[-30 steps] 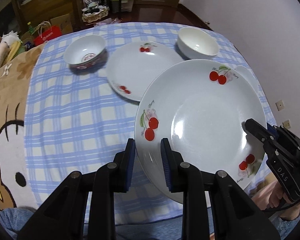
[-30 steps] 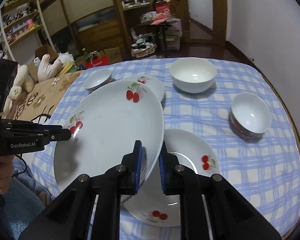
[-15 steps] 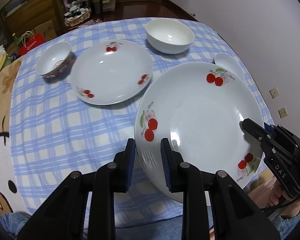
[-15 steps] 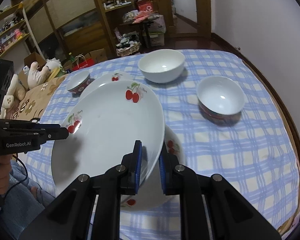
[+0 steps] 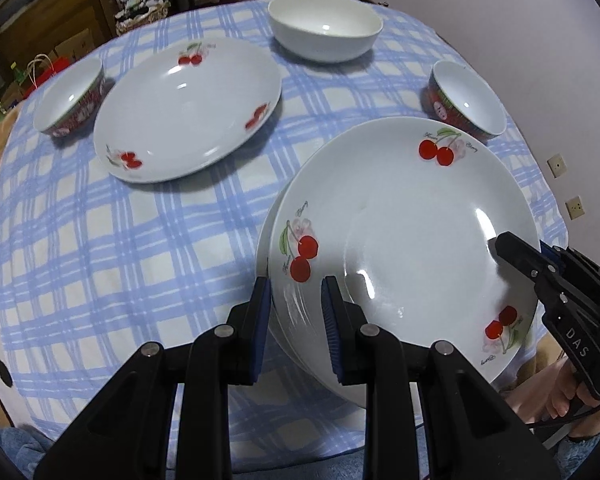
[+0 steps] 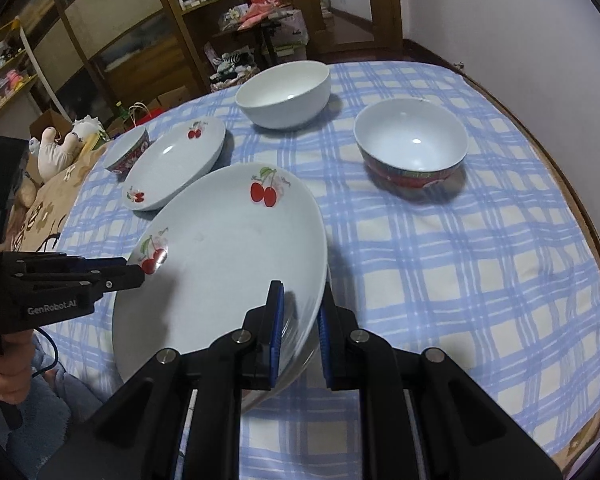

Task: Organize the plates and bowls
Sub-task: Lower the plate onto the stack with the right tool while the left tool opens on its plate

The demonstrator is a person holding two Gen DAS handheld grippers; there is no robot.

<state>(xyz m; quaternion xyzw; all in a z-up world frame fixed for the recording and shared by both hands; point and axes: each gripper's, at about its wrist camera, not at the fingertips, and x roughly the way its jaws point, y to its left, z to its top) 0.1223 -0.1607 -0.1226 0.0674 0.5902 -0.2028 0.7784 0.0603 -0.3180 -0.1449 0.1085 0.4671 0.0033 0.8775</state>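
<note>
The left gripper (image 5: 294, 322) has its blue-padded jaws drawn close together and clamped on the near left rim of a large round white ceramic plate printed with red cherries (image 5: 404, 240). The right gripper (image 6: 300, 332) grips the opposite rim of the same plate, its jaws set narrowly with the pads pressing on both faces of the edge. In the left wrist view the right gripper shows as a black arm reaching in from the right, a hand under it.

The plate is glossy, shallow and tilted, with three cherry sprigs spaced round its rim. It hangs low over the near part of a round table under a blue and white checked cloth (image 5: 120, 240); a second white rim (image 5: 262, 248) peeks from beneath its left edge.

On the cloth sit a smaller cherry-printed white plate (image 5: 188, 108) at the far left, a small white bowl with a red patterned outside (image 5: 70, 100) just left of it, a plain white bowl (image 5: 326, 28) at the far side, and another red-sided bowl (image 5: 466, 100) on the right.

Compared with a second ago, the held plate has come down and shifted across, now covering the plate that lay open near the table's edge, and the right-hand bowl is uncovered.
</note>
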